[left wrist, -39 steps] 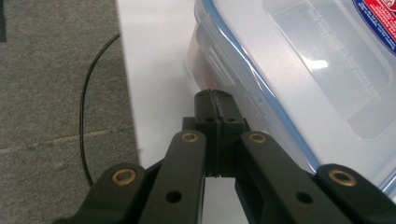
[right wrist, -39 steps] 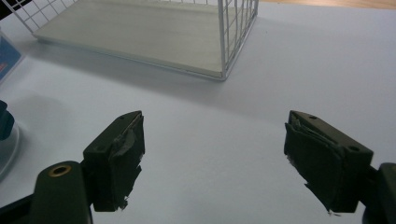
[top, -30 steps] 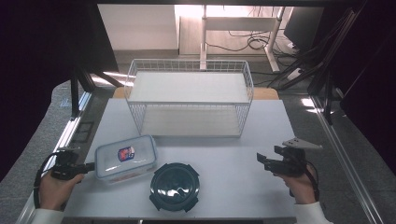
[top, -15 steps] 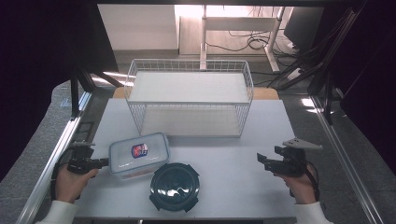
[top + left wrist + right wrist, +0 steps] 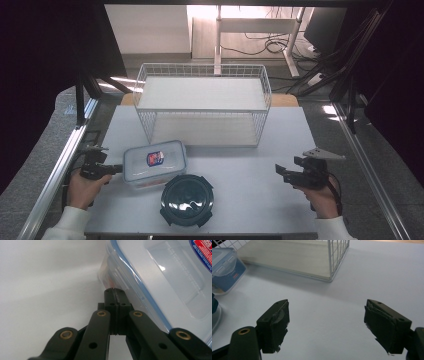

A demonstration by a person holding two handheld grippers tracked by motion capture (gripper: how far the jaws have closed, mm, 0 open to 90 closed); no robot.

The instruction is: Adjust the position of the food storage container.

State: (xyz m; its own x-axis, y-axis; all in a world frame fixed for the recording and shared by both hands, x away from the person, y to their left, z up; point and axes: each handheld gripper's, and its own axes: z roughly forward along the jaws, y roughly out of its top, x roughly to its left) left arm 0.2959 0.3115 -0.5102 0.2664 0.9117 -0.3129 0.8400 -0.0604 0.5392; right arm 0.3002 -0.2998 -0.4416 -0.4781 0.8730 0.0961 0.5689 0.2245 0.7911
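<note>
While the left gripper (image 5: 114, 169), jaws closed together with nothing between them, is nudging the clear box (image 5: 155, 163) across the desk (image 5: 250, 200) toward the wire basket (image 5: 202, 107), the right gripper (image 5: 282, 172) is waiting open and empty, loading not begun.

The white surface (image 5: 250, 200) has metal rails (image 5: 60, 175) running along its left and right edges, and grey speckled floor (image 5: 30, 185) shows beyond them on both sides. Past the far edge, a light wooden floor (image 5: 200, 35) lies in bright light, with a pale desk frame (image 5: 260, 25) standing on it and black cables (image 5: 265, 47) looping beneath. Dark curtains (image 5: 45, 50) close off the left and right of the room.
</note>
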